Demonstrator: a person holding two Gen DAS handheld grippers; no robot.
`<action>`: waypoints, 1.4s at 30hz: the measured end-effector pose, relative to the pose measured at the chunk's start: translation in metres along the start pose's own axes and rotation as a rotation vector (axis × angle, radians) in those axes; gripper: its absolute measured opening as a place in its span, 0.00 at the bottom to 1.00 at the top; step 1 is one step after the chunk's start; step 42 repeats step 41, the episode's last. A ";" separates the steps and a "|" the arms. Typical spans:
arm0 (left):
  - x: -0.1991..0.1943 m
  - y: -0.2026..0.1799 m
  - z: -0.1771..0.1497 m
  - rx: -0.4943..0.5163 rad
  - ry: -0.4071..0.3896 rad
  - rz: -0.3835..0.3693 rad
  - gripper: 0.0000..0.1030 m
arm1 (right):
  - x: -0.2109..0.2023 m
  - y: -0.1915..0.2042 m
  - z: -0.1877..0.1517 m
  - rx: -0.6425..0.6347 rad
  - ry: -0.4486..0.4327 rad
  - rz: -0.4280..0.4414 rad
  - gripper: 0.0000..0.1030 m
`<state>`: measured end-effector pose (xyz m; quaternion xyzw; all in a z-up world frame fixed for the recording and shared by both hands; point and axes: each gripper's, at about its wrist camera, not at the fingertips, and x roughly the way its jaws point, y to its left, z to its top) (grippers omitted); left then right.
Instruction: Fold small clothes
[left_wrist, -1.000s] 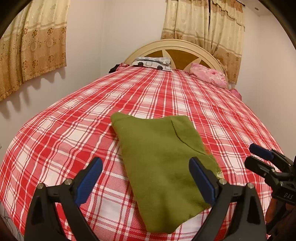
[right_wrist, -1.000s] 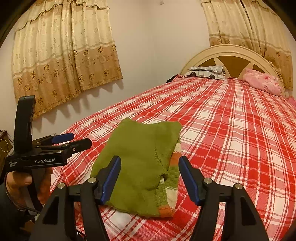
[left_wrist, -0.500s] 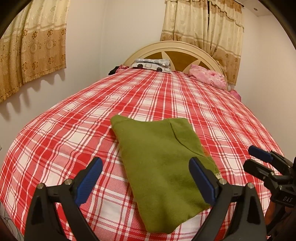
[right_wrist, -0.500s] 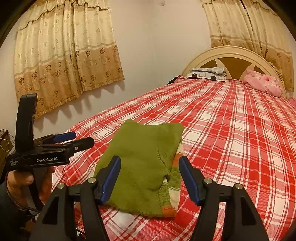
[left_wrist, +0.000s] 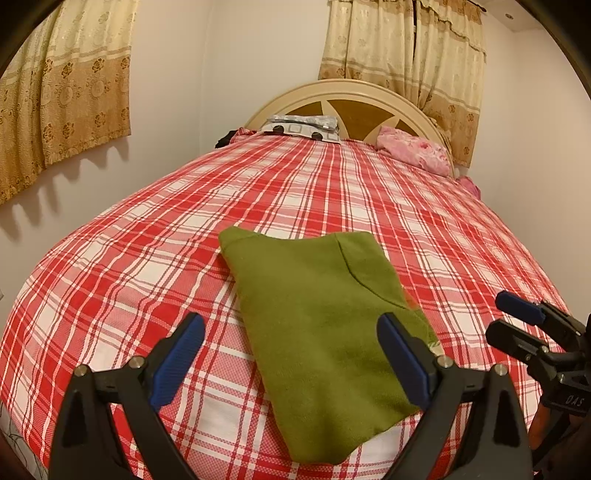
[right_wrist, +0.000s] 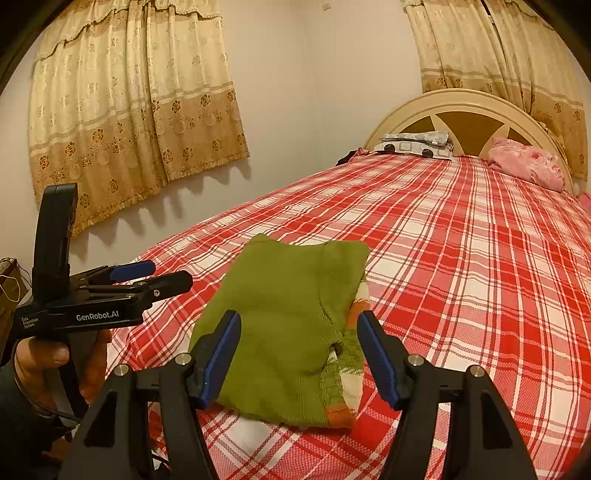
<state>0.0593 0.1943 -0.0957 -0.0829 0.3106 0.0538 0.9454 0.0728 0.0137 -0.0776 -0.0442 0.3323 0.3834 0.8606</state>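
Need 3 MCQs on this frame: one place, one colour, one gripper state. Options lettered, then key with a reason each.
1. Where does the green garment lie?
A. on the plaid bedspread
B. on the pink pillow
C. on the floor

2. What colour trims the garment's edge in the right wrist view?
A. blue
B. orange and white
C. black

3. How are the left hand-held gripper and right hand-held gripper?
A. both shut on cloth
B. one open, one shut
C. both open, holding nothing

Key: 1 A, it lies folded flat on the red checks; 2 B, striped knit shows along its right side; 3 C, blue pads stand wide apart.
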 end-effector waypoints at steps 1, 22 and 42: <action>0.000 0.000 0.000 -0.001 0.000 -0.002 0.94 | 0.000 0.000 0.000 0.000 0.000 0.000 0.65; 0.000 0.003 0.004 0.009 0.000 0.018 0.95 | -0.005 0.006 -0.001 -0.016 -0.027 0.005 0.65; -0.008 0.021 0.010 -0.005 -0.081 0.075 1.00 | -0.002 0.024 -0.008 -0.052 -0.014 0.041 0.65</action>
